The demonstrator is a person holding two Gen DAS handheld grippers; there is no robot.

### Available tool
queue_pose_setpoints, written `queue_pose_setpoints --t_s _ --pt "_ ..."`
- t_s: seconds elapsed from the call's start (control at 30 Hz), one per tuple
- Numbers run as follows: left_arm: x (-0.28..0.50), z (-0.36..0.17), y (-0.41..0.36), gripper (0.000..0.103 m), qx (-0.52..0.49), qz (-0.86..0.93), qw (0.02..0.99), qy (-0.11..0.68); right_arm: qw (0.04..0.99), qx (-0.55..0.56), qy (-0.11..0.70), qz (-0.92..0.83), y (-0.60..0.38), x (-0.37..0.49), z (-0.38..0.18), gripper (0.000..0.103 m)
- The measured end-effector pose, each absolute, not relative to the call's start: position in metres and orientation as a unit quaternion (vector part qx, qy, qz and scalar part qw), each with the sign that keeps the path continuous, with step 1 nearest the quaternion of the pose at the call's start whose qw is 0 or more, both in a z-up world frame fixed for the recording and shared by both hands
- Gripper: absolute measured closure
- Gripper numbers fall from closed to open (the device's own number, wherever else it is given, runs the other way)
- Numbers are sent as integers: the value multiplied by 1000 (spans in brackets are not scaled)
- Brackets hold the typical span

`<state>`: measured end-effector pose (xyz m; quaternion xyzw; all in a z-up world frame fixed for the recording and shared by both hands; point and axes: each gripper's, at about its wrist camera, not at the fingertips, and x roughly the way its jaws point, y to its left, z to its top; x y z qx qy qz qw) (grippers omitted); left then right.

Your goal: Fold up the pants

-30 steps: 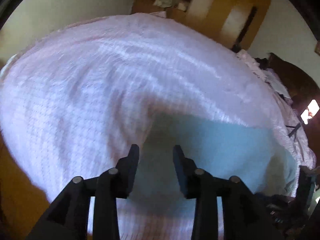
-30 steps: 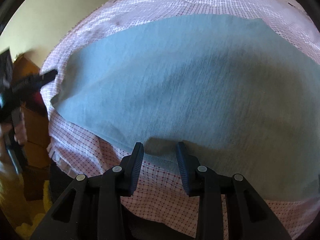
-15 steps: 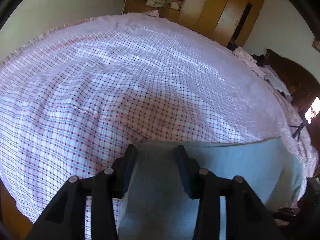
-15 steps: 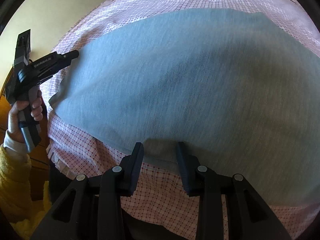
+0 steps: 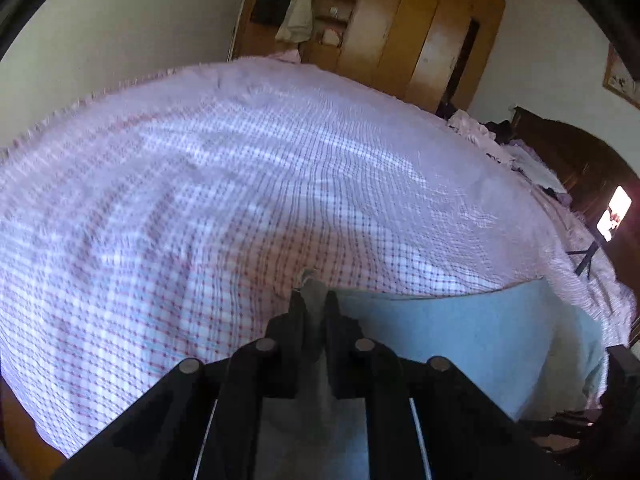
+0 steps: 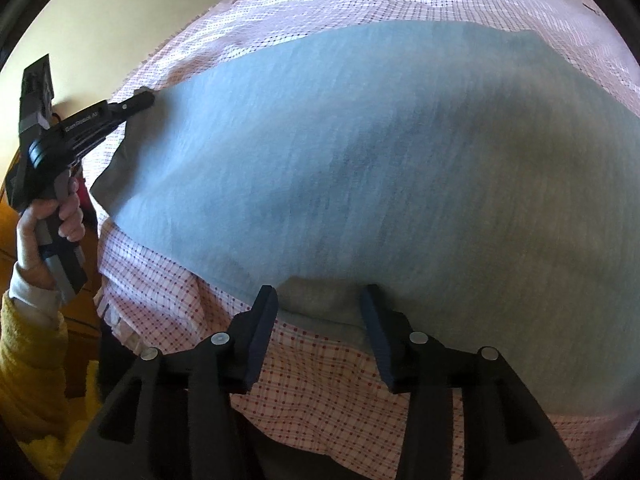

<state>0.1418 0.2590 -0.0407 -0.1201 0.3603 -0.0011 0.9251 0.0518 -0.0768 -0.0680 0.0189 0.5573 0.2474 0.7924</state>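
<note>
The grey-blue pants [image 6: 360, 140] lie spread flat on a bed with a red-checked sheet [image 6: 320, 380]. My left gripper [image 5: 314, 300] is shut on a far corner of the pants [image 5: 460, 332], and a pinch of fabric sticks out past its tips. In the right wrist view the left gripper [image 6: 140, 102] shows at the cloth's left corner, held by a hand in a yellow sleeve. My right gripper [image 6: 319, 290] hovers at the near edge of the pants. Its jaws are opening, the hem lies between the fingers, and the pads do not press on it.
The checked sheet [image 5: 240, 200] stretches far beyond the pants. A wooden wardrobe [image 5: 400, 40] with hanging clothes stands behind the bed. A dark headboard [image 5: 580, 160], a heap of clothes [image 5: 500, 140] and a lit phone on a tripod [image 5: 614, 212] are on the right.
The left gripper came over the pants corner and closed on it. The right gripper's jaws have spread wider over the near hem without moving away.
</note>
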Motion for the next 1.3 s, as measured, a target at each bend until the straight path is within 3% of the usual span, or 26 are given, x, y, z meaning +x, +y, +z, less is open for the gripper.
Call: queue_pose_setpoints --t_s 0.17,0.27,0.57,1.0,1.3 --pt "161 -72 267 88 -128 8 914 385 788 39 558 256 -81 52 -67 62" --pt "157 -66 272 83 -137 12 912 386 783 52 561 265 -86 51 -64 62" --pt "109 -30 257 81 -139 9 913 383 822 106 528 188 -168 41 -33 62" --pt "82 -54 217 77 -131 21 875 465 843 273 462 -2 -341 -6 -20 62" --pt "71 -61 212 76 -137 34 866 480 796 416 440 -17 -382 -16 -49 62"
